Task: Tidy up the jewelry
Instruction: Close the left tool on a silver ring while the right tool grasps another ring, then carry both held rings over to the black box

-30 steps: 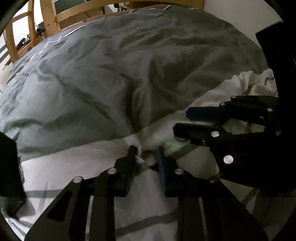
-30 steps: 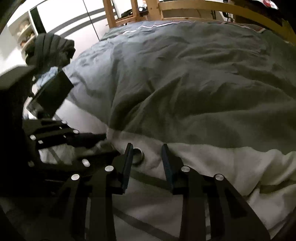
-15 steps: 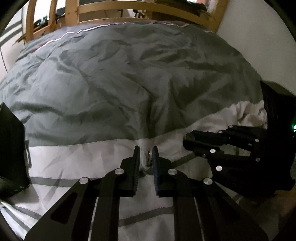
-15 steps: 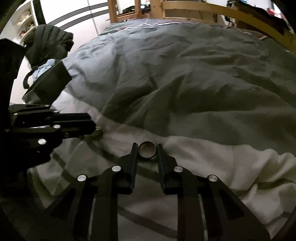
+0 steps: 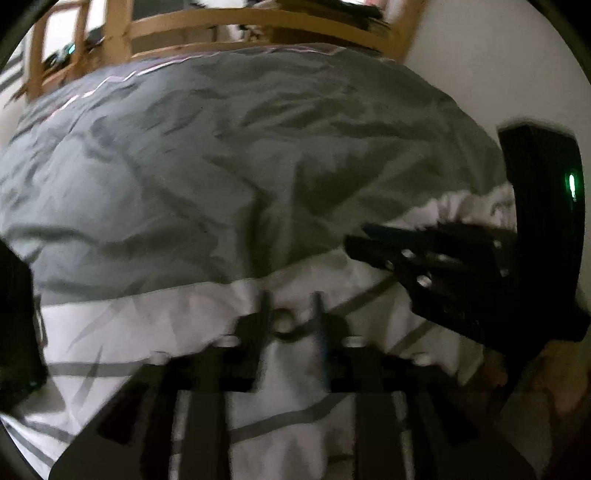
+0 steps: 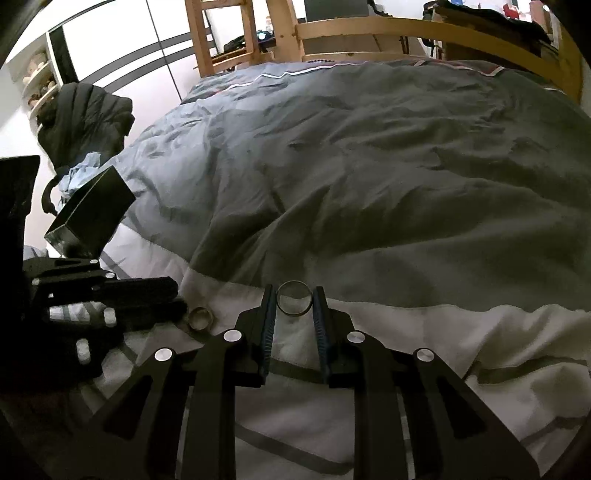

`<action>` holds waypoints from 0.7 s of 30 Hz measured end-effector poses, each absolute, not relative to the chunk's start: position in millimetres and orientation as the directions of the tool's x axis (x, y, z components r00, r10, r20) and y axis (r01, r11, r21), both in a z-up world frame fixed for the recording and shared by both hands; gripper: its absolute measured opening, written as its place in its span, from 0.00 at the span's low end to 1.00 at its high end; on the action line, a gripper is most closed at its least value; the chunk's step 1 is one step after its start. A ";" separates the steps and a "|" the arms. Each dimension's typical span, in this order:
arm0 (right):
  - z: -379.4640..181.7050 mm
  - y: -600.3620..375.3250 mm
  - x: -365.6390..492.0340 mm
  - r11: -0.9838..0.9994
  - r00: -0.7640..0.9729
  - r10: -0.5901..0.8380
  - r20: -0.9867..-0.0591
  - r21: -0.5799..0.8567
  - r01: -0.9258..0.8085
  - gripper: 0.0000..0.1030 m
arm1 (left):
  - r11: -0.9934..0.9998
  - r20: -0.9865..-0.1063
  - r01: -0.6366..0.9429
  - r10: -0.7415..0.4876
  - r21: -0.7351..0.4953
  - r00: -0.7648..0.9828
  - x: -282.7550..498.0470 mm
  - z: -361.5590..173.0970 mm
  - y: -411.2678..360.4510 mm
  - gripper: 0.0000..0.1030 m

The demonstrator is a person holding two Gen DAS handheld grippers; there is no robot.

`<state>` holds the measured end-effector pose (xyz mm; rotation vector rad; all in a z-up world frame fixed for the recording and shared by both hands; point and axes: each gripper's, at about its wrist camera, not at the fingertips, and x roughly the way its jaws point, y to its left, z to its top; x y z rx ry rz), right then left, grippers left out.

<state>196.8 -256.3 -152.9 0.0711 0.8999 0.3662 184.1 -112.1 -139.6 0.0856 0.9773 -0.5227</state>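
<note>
In the right wrist view my right gripper (image 6: 294, 301) is shut on a thin metal ring (image 6: 294, 298), held upright between the fingertips above the white striped sheet. A second, wider ring (image 6: 201, 318) lies on the sheet at the tips of my left gripper (image 6: 177, 299). In the blurred left wrist view that ring (image 5: 283, 320) sits between the parted fingers of my left gripper (image 5: 290, 314), which is open. My right gripper (image 5: 373, 245) shows at the right there.
A dark open box (image 6: 90, 212) stands on the bed's left edge, also at the left rim of the left wrist view (image 5: 14, 325). The grey duvet (image 6: 369, 177) covers the bed. A wooden bed frame (image 6: 406, 31) is behind. A dark jacket (image 6: 85, 122) hangs at left.
My left gripper, shut on the wider ring half a second ago, has opened and the ring lies on the sheet. My right gripper closed on the thin ring and lifted it.
</note>
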 end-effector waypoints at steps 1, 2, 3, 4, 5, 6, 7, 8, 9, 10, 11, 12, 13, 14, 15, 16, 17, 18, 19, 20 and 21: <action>-152.1 -256.9 196.9 0.937 0.568 0.337 -0.751 0.211 -0.278 0.20 | 0.873 -0.810 0.468 -0.370 -0.136 0.455 183.4 -141.5 -117.3 0.48; -151.2 -257.7 196.8 0.937 0.571 0.338 -0.748 0.212 -0.277 0.20 | 0.872 -0.813 0.473 -0.364 -0.126 0.454 184.7 -144.0 -120.0 0.48; -149.7 -258.2 197.4 0.936 0.572 0.341 -0.746 0.216 -0.277 0.20 | 0.871 -0.819 0.475 -0.358 -0.121 0.448 187.1 -147.5 -122.3 0.48; -148.0 -259.1 197.4 0.937 0.578 0.340 -0.742 0.217 -0.273 0.20 | 0.875 -0.831 0.470 -0.345 -0.116 0.437 191.5 -153.3 -124.1 0.48; -146.6 -260.1 197.0 0.937 0.581 0.342 -0.738 0.219 -0.272 0.20 | 0.878 -0.840 0.465 -0.336 -0.116 0.426 194.6 -158.0 -124.6 0.48; -145.3 -261.0 196.6 0.936 0.585 0.345 -0.734 0.222 -0.272 0.20 | 0.879 -0.850 0.461 -0.332 -0.121 0.408 197.7 -162.9 -124.8 0.47; -144.4 -262.1 196.5 0.936 0.588 0.344 -0.732 0.224 -0.270 0.20 | 0.880 -0.861 0.456 -0.330 -0.132 0.387 200.2 -167.8 -123.9 0.44; -143.7 -262.9 196.5 0.937 0.589 0.344 -0.731 0.225 -0.268 0.20 | 0.881 -0.866 0.450 -0.331 -0.143 0.374 201.5 -170.8 -122.2 0.36; -143.3 -263.4 196.5 0.937 0.590 0.344 -0.730 0.226 -0.267 0.20 | 0.884 -0.866 0.444 -0.332 -0.147 0.373 202.3 -171.5 -119.9 0.32; -142.7 -264.2 196.3 0.937 0.591 0.345 -0.729 0.229 -0.265 0.20 | 0.885 -0.865 0.439 -0.335 -0.153 0.374 202.7 -171.0 -118.3 0.28; -142.1 -264.4 195.8 0.937 0.593 0.346 -0.727 0.230 -0.264 0.20 | 0.888 -0.864 0.433 -0.335 -0.156 0.376 203.0 -170.6 -116.5 0.21; -140.9 -264.8 195.2 0.936 0.596 0.347 -0.724 0.231 -0.264 0.20 | 0.890 -0.864 0.428 -0.337 -0.161 0.375 203.8 -171.0 -114.1 0.20; -139.7 -265.0 195.1 0.936 0.599 0.349 -0.721 0.233 -0.264 0.20 | 0.891 -0.863 0.422 -0.341 -0.169 0.374 204.1 -171.0 -112.0 0.19; -139.3 -265.9 194.7 0.936 0.601 0.350 -0.719 0.234 -0.264 0.20 | 0.892 -0.861 0.421 -0.337 -0.163 0.381 203.1 -169.9 -111.0 0.18; -138.3 -266.6 194.5 0.936 0.604 0.350 -0.716 0.236 -0.263 0.20 | 0.893 -0.860 0.423 -0.333 -0.156 0.387 202.2 -168.2 -111.0 0.18; -137.1 -267.9 194.2 0.936 0.608 0.350 -0.713 0.238 -0.260 0.20 | 0.893 -0.861 0.427 -0.322 -0.139 0.393 200.3 -167.5 -111.8 0.18; -136.3 -269.3 194.2 0.936 0.611 0.350 -0.710 0.241 -0.256 0.20 | 0.896 -0.862 0.427 -0.306 -0.118 0.404 198.6 -166.5 -112.1 0.18; -135.1 -271.3 194.3 0.937 0.615 0.349 -0.707 0.245 -0.250 0.20 | 0.898 -0.862 0.427 -0.295 -0.104 0.411 198.1 -165.6 -111.9 0.18; -134.2 -272.9 194.2 0.937 0.619 0.348 -0.704 0.247 -0.245 0.20 | 0.902 -0.863 0.423 -0.278 -0.084 0.422 196.7 -164.5 -111.1 0.18; -133.2 -273.8 194.0 0.938 0.621 0.347 -0.703 0.249 -0.242 0.20 | 0.906 -0.863 0.418 -0.264 -0.068 0.431 195.6 -163.2 -109.4 0.18; -132.0 -275.0 193.6 0.938 0.625 0.347 -0.699 0.251 -0.240 0.20 | 0.907 -0.861 0.416 -0.265 -0.069 0.434 193.6 -161.1 -105.2 0.18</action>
